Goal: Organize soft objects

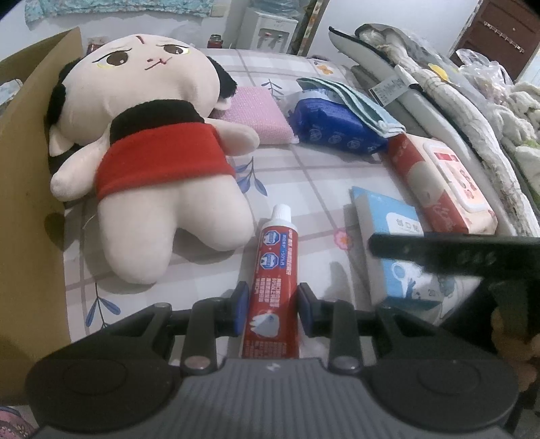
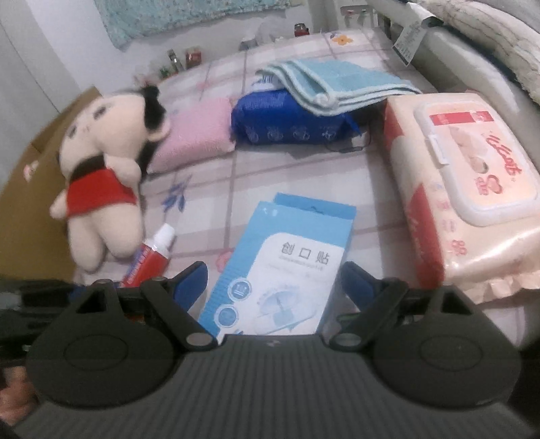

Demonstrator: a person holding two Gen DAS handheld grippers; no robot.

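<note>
My left gripper is shut on a red toothpaste tube that lies on the checked bed sheet, cap pointing away. My right gripper stands open around a light blue plaster box, with its pads apart from the box sides. A plush doll in a red dress lies on its back to the left. Behind it are a pink sponge, a blue pack and a folded light blue towel on top of the pack. A pack of wet wipes lies to the right of the plaster box.
A brown cardboard box stands at the left edge of the bed, right against the doll. Piled bedding and a grey pillow run along the right side. Bottles and a water dispenser stand beyond the far end.
</note>
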